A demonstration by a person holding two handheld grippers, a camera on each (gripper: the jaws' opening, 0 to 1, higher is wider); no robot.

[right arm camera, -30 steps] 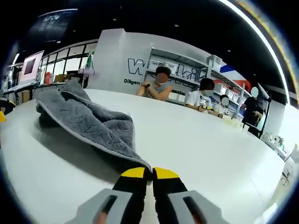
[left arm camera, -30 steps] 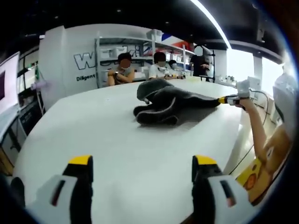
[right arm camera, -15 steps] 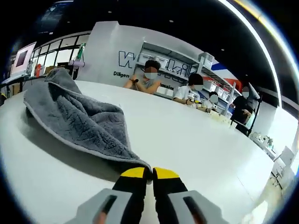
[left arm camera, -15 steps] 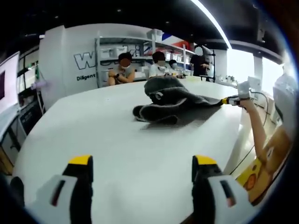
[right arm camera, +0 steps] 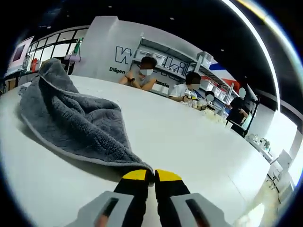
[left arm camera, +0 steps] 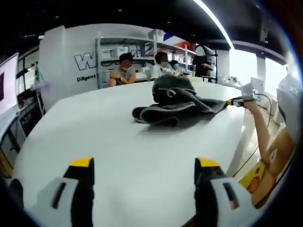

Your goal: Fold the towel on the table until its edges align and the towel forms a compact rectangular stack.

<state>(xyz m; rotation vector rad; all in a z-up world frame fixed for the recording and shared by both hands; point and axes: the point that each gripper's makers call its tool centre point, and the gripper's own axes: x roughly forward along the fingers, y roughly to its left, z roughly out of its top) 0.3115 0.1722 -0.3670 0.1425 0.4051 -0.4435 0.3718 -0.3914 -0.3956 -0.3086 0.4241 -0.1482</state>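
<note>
Left gripper view: the left gripper (left arm camera: pixel 144 165) hovers low over the white table (left arm camera: pixel 94 137), its yellow-tipped jaws spread wide apart and holding nothing. The grey towel (left arm camera: pixel 173 101) lies well ahead of it near the middle of the table, bunched in a loose heap with one part humped up. The right gripper (left arm camera: pixel 236 100) enters from the right and meets a drawn-out corner of the towel.

Right gripper view: the right gripper (right arm camera: pixel 146 176) has its jaws pressed together on a corner of the towel (right arm camera: pixel 71 123), the cloth running up and away from the tips in a rumpled sheet with its pale hem visible. How much cloth sits between the jaws is hard to tell, since the tips hide the pinch.

Progress, as judged from these views: the task is at an early stage. One corner is secured, but no edges are matched, no clean fold is visible, and the towel is far from a compact rectangle. It probably needs spreading flat before folding, with the free left gripper taking a second corner.
</note>
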